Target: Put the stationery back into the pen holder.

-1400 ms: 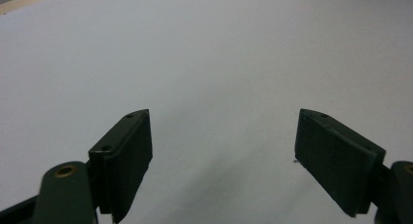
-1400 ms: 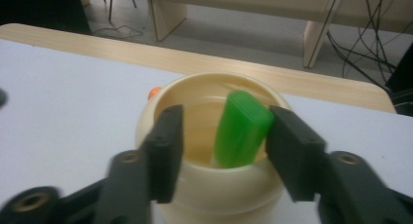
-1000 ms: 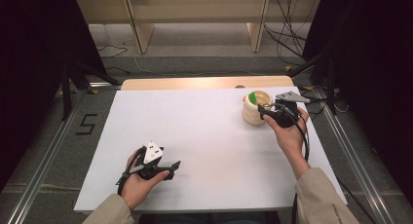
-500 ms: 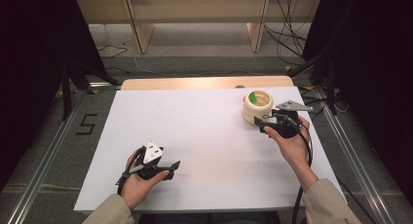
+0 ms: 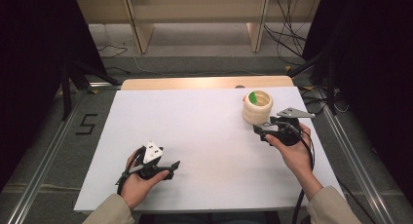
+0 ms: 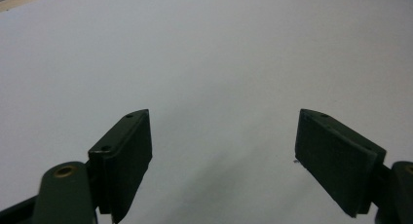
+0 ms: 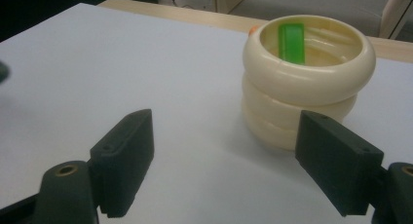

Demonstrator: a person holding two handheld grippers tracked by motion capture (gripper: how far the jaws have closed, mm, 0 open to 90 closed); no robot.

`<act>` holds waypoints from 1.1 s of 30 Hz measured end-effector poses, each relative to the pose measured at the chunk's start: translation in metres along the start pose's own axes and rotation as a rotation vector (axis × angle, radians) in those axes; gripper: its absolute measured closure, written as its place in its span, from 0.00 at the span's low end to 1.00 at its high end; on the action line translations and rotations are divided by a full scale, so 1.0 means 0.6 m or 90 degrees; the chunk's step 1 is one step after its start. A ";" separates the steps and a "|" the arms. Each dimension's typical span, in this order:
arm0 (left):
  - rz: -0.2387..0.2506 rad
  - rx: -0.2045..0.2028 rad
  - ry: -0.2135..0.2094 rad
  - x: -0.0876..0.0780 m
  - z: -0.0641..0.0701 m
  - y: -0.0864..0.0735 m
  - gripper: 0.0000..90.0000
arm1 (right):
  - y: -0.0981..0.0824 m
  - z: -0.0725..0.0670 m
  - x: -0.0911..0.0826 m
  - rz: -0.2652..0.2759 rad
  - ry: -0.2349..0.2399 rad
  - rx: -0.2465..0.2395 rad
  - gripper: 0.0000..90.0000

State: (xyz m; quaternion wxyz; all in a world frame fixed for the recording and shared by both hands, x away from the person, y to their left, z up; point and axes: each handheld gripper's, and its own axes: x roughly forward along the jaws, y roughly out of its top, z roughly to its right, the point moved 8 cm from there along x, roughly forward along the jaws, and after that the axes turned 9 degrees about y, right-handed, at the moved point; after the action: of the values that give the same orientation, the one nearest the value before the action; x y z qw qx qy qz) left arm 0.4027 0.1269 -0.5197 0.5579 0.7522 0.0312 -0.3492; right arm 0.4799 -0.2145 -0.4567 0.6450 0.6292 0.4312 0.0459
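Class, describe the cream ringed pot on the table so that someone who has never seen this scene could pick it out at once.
Start at the white table and go to its far right corner, just ahead of the right tongs. There stands the pot, a cream tub whose wall looks like three stacked rings. A bright green piece lying inside it sets it apart.

A stack of cream rings (image 5: 257,107) stands upright on the white worktop (image 5: 195,136), at its far right, close to the far edge. Three thick, glossy, rounded rings sit one upon another, squarely aligned, forming a short hollow tower that is open at the top. Inside the hollow, a bright green flat piece (image 7: 291,43) leans against the far inner wall, its upper end showing just below the top ring's rim. A small orange spot shows at the far left of the stack, beside the top ring.
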 end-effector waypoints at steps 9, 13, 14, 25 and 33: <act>0.001 0.000 0.001 0.000 0.000 0.000 0.23 | -0.013 -0.012 -0.003 -0.008 0.012 -0.013 0.25; 0.001 0.000 0.001 -0.001 0.000 0.000 0.23 | -0.020 -0.017 -0.005 -0.014 0.017 -0.016 0.25; 0.001 0.000 0.001 0.000 0.000 0.000 0.23 | -0.026 -0.020 -0.004 -0.020 0.020 -0.019 0.25; -0.001 -0.001 0.001 0.000 0.000 -0.001 0.23 | -0.052 -0.036 -0.004 -0.040 0.042 -0.027 0.25; -0.001 -0.001 0.003 0.000 0.000 -0.001 0.22 | -0.078 -0.046 -0.013 -0.052 0.068 -0.036 0.25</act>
State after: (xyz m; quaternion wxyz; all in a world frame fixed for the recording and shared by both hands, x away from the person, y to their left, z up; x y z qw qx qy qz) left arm 0.4026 0.1274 -0.5201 0.5582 0.7525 0.0337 -0.3478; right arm 0.4356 -0.2075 -0.4883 0.6402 0.5893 0.4886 0.0654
